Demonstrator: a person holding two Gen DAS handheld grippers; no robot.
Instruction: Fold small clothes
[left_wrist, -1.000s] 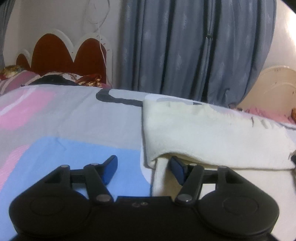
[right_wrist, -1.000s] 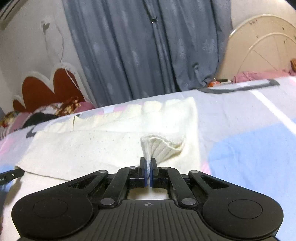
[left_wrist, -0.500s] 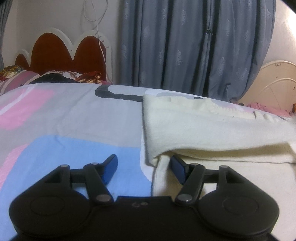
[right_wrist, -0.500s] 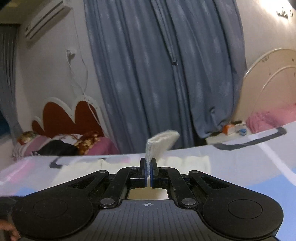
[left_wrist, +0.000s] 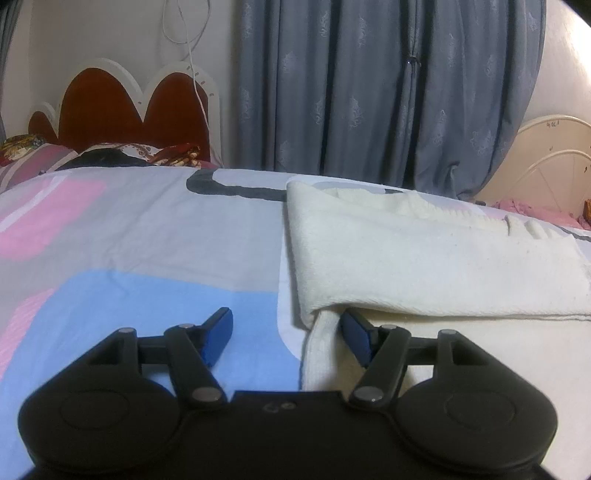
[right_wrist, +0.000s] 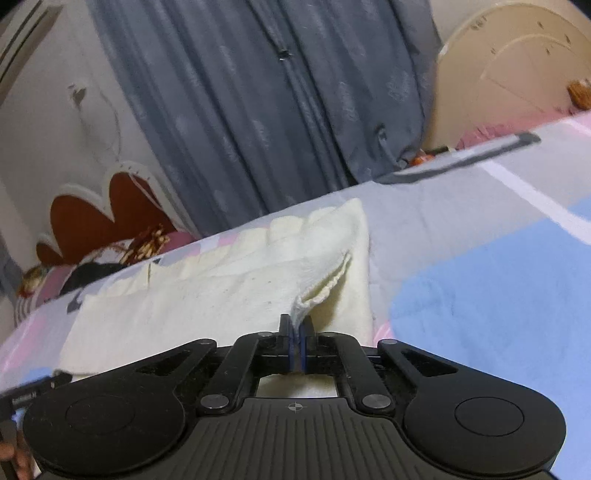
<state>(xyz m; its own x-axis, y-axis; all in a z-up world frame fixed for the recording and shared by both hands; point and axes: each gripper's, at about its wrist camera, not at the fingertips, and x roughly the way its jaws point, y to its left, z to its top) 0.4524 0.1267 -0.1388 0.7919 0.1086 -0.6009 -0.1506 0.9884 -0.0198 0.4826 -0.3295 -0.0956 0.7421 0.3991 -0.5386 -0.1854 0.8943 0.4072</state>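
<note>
A cream knitted garment (left_wrist: 424, 258) lies partly folded on the patterned bedsheet (left_wrist: 147, 240), one layer doubled over another. My left gripper (left_wrist: 286, 332) stands open at the garment's near left corner. Its right finger rests on the lower layer under the folded edge, and its left finger is over the blue patch of sheet. In the right wrist view the same cream garment (right_wrist: 221, 291) spreads ahead to the left. My right gripper (right_wrist: 296, 326) is shut on its ribbed edge (right_wrist: 325, 288), which rises from the jaws as a small lifted flap.
Grey-blue curtains (left_wrist: 388, 92) hang behind the bed. A red and white headboard (left_wrist: 118, 107) with pillows and dark cloth stands at the far left. A cream bed frame (right_wrist: 509, 66) is at the far right. A fingertip (right_wrist: 11, 458) shows at the lower left corner.
My right gripper, still shut on the ribbed edge, swung up to face the curtains and came back down over the garment, now tilted. The garment's right part has settled flatter. The left gripper stayed put.
</note>
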